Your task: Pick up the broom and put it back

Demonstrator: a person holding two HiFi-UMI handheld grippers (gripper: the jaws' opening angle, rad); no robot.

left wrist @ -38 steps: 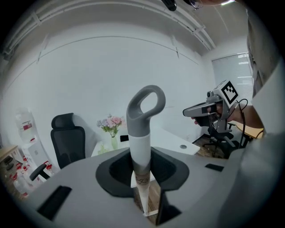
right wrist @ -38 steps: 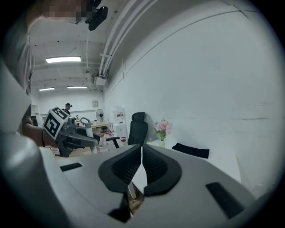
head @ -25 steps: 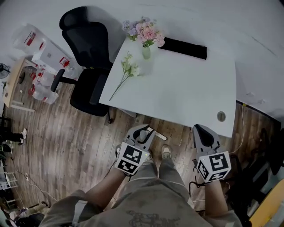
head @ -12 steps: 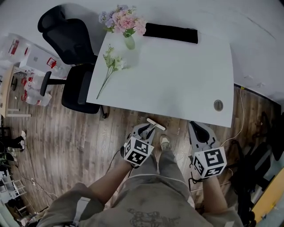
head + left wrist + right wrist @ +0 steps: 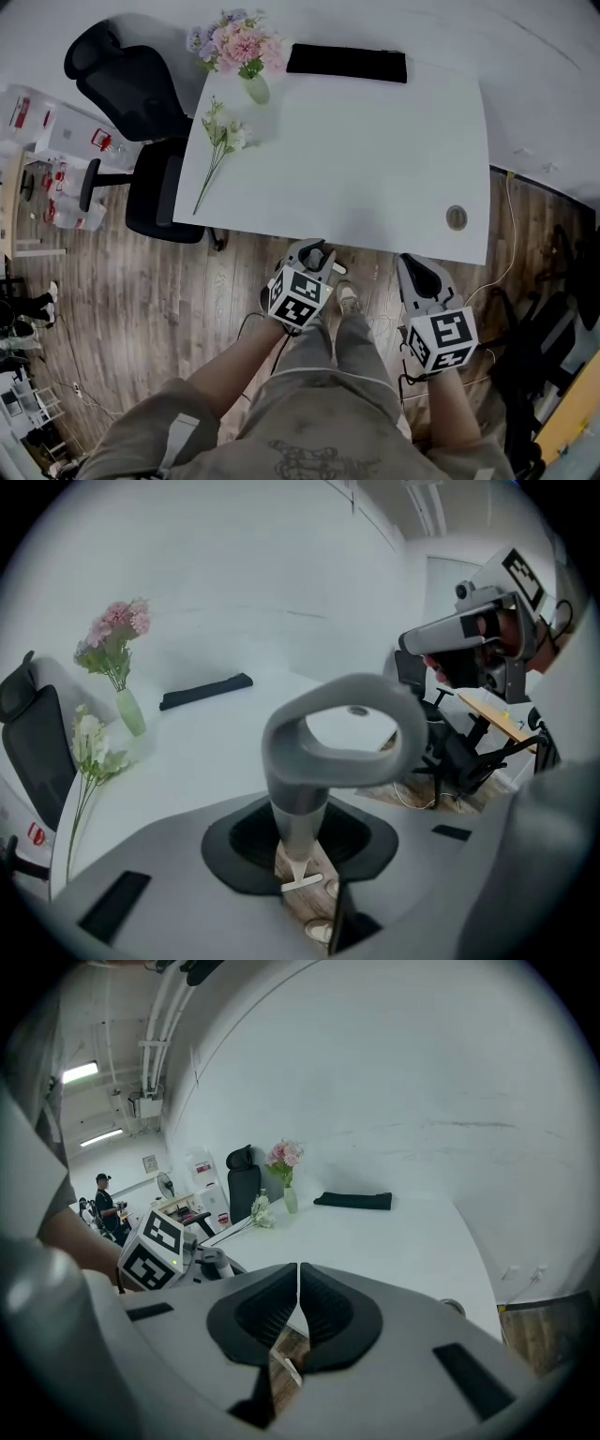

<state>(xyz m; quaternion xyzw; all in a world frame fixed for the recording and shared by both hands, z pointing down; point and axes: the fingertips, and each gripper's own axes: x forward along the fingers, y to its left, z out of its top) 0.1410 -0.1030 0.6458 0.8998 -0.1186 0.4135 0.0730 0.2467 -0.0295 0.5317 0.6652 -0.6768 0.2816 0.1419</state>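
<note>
The broom's grey loop handle (image 5: 333, 728) stands upright, and its tapered shaft runs down between the jaws of my left gripper (image 5: 300, 841), which is shut on it. A small white crossbar (image 5: 302, 884) shows far below at the shaft's foot, over the wood floor. In the head view my left gripper (image 5: 312, 253) is by the white table's near edge, with the grey handle (image 5: 319, 254) at its tip. My right gripper (image 5: 419, 270) hangs to the right, also near the table's edge. Its jaws are shut and hold nothing (image 5: 298, 1288).
The white table (image 5: 375, 141) carries a vase of pink flowers (image 5: 239, 47), a loose flower stem (image 5: 217, 141), a black bar (image 5: 347, 62) and a cable grommet (image 5: 457, 217). A black office chair (image 5: 141, 141) stands left. My shoes (image 5: 349, 300) are under the grippers. Cables lie at right.
Both grippers have sunk lower, the left more, with the broom in it. The white crossbar seen beside the left gripper earlier is now hidden under it.
</note>
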